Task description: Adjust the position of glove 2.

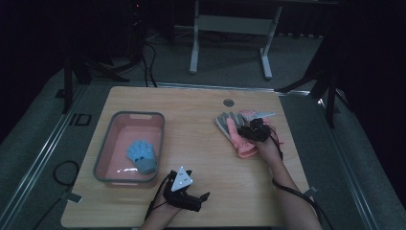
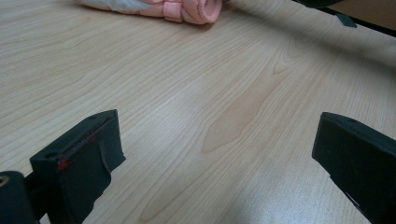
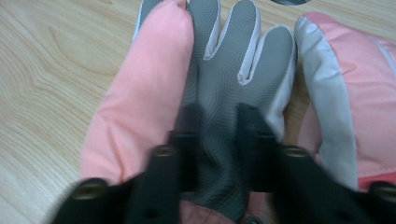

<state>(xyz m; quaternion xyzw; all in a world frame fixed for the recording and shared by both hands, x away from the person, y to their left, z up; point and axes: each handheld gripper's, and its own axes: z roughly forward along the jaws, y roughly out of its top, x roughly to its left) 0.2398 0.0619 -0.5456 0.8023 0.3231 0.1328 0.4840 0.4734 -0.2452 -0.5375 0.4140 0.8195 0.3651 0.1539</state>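
Right tongs point(image 3: 217, 116) pinched onto grey-palmed pink padded glove point(image 3: 219, 74) on pale wooden table point(image 1: 201, 143), left tongs point(image 2: 215, 154) spread wide, empty, above table

A light wood-grain tabletop point(image 1: 201, 158) carries everything here. On its left part lies a grey-rimmed pink tray point(image 1: 106, 148), its long side running away from the near edge. Right of centre, well apart from the tray, a pink and grey glove point(image 1: 229, 125) lies flat with its digits pointing toward the far edge, and a second pink glove point(image 1: 256, 115) lies just beside it on the right. A small round grey insert point(image 1: 229, 102) sits near the far edge.
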